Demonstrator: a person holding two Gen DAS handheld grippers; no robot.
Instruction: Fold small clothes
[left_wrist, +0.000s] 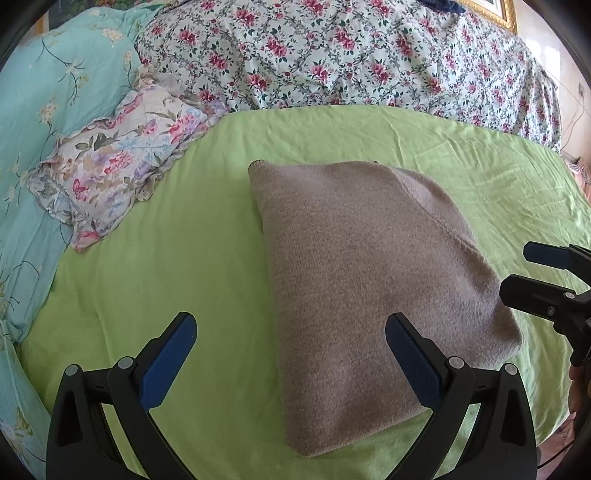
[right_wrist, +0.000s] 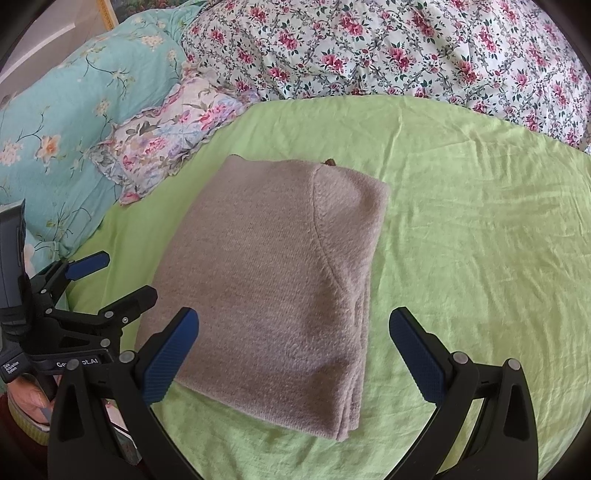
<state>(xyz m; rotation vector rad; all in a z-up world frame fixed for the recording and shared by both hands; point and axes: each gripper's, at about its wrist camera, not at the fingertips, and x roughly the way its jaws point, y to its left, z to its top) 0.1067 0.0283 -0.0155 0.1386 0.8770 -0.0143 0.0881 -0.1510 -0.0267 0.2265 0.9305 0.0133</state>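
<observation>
A taupe knit sweater lies folded into a neat rectangle on the green sheet; it also shows in the right wrist view. My left gripper is open and empty, held above the sweater's near left edge. My right gripper is open and empty above the sweater's near end. The right gripper also shows at the right edge of the left wrist view, open, beside the sweater. The left gripper shows at the left of the right wrist view, open.
A small floral pillow lies at the left on the green sheet. A teal floral quilt is bunched along the left. A pink-flowered quilt lies across the back.
</observation>
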